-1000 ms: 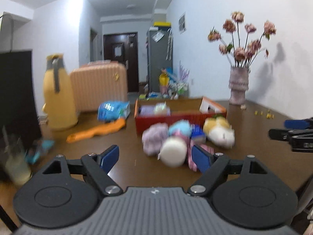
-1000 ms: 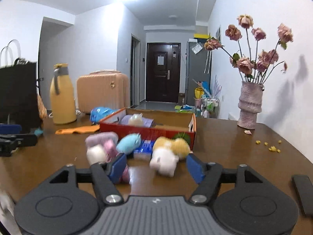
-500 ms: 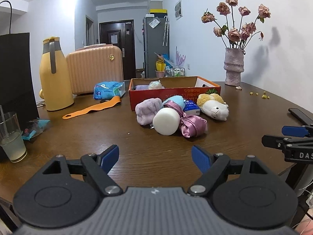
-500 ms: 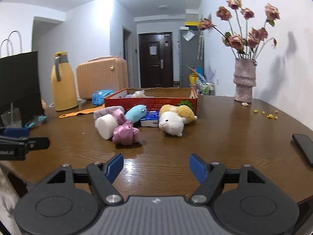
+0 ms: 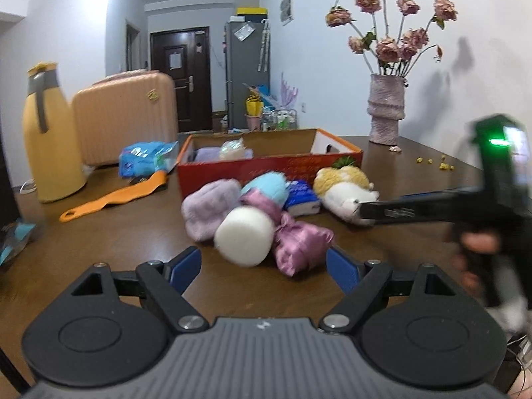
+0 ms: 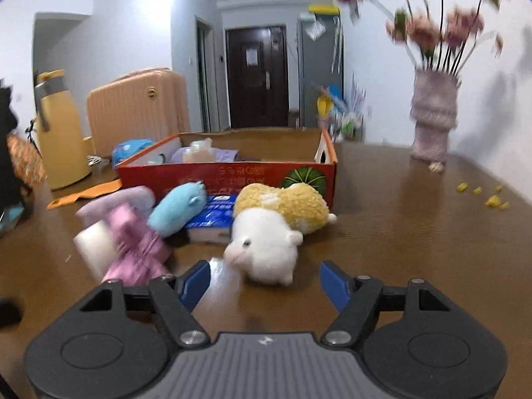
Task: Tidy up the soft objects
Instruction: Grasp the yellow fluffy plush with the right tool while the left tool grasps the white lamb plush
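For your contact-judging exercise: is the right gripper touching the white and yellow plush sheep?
Apart. The right wrist view shows the right gripper open, with bare table between its blue fingertips and the plush sheep just ahead.

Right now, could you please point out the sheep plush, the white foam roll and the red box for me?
sheep plush [image 6: 262,249]: right wrist view, its white face.
white foam roll [image 5: 244,241]: left wrist view, round end face.
red box [image 6: 226,174]: right wrist view, front wall.

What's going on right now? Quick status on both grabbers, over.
Left gripper open, facing white roll. Right gripper open, closing on sheep plush. Red box behind pile. Nothing blocking.
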